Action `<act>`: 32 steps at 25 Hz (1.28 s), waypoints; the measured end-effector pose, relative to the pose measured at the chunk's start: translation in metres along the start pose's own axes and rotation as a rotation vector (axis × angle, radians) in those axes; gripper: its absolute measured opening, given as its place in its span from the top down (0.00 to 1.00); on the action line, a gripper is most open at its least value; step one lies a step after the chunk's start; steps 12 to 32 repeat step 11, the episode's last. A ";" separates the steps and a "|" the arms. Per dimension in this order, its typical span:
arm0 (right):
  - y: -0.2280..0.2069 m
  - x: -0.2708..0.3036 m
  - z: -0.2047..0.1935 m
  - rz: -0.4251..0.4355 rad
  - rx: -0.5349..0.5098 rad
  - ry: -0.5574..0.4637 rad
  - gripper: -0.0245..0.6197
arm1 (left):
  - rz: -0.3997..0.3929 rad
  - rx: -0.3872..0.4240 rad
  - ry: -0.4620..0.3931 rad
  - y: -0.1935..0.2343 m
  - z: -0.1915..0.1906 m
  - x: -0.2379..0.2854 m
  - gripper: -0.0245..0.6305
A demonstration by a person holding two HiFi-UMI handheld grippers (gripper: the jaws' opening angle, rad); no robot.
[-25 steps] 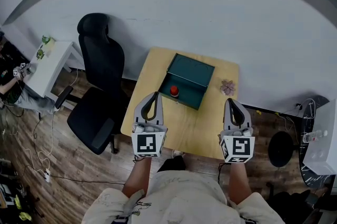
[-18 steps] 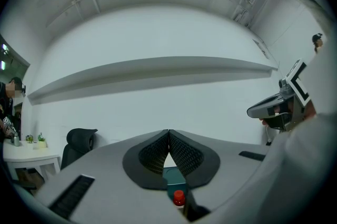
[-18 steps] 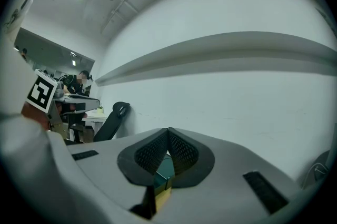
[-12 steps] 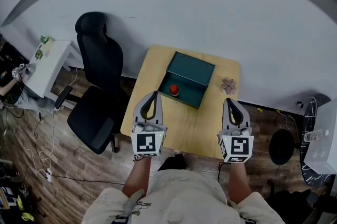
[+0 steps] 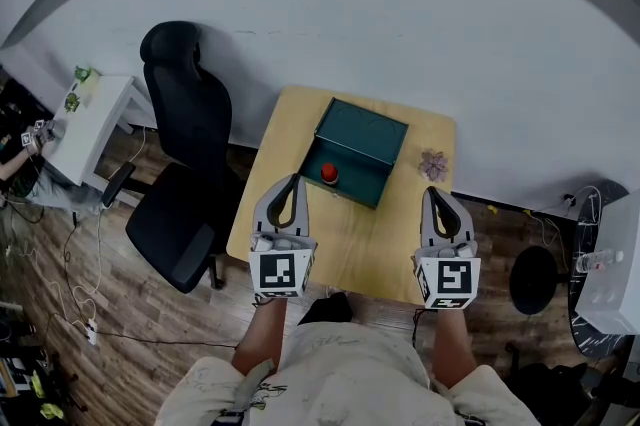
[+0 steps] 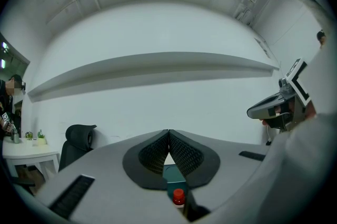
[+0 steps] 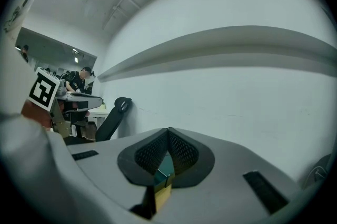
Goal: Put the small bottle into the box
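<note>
A dark green box lies open on the wooden table. The small bottle, red-capped, stands in the box's darker open part, near its left end. My left gripper hovers over the table's near left side, short of the box, with its jaws shut and empty. My right gripper hovers over the near right side, its tips meeting on nothing. In the left gripper view the bottle and box show just below the closed tips. In the right gripper view the box lies beyond the closed tips.
A small pinkish flower-like object lies on the table right of the box. A black office chair stands to the table's left, a white side table beyond it. A round black stool and a white cabinet stand at right.
</note>
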State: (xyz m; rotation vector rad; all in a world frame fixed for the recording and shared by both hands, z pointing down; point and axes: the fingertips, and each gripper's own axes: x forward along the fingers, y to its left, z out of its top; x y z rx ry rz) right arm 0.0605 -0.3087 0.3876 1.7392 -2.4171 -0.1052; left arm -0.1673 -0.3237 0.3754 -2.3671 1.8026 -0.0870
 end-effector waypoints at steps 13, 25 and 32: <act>-0.007 0.008 -0.001 0.000 -0.005 0.005 0.94 | -0.010 -0.003 0.004 -0.004 -0.004 0.012 0.95; -0.007 0.008 -0.001 0.000 -0.005 0.005 0.94 | -0.010 -0.003 0.004 -0.004 -0.004 0.012 0.95; -0.007 0.008 -0.001 0.000 -0.005 0.005 0.94 | -0.010 -0.003 0.004 -0.004 -0.004 0.012 0.95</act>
